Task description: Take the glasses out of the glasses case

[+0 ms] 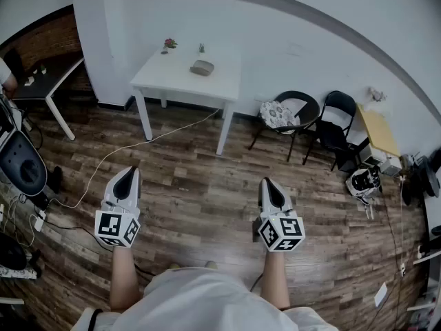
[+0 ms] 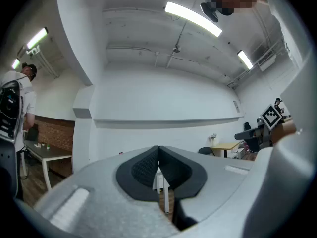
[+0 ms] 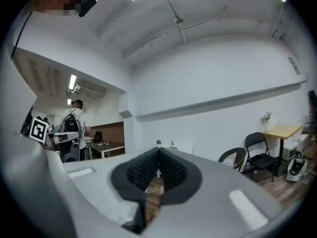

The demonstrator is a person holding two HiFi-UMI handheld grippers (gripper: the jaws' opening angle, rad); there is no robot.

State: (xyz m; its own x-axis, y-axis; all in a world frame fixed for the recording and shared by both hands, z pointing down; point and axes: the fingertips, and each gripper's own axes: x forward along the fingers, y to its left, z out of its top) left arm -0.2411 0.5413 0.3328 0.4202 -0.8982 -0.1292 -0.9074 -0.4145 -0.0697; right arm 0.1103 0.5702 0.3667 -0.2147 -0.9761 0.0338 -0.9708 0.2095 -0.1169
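Jaws of left gripper [image 1: 128, 178] and right gripper [image 1: 269, 188] are pressed together, nothing held. Glasses case [image 1: 202, 67] at 12 o'clock could be shoved off the surface [image 1: 165, 78] if approached unopened.

— Where is the glasses case [image 1: 202, 67]?
— On the white counter [image 1: 172, 80] by the far wall. It lies flat near the middle of the top, just in front of a small green plant [image 1: 201, 47].
— What does it look like?
— A grey-brown, rounded oblong with its long side running left to right. It appears shut, though it is too small to tell more
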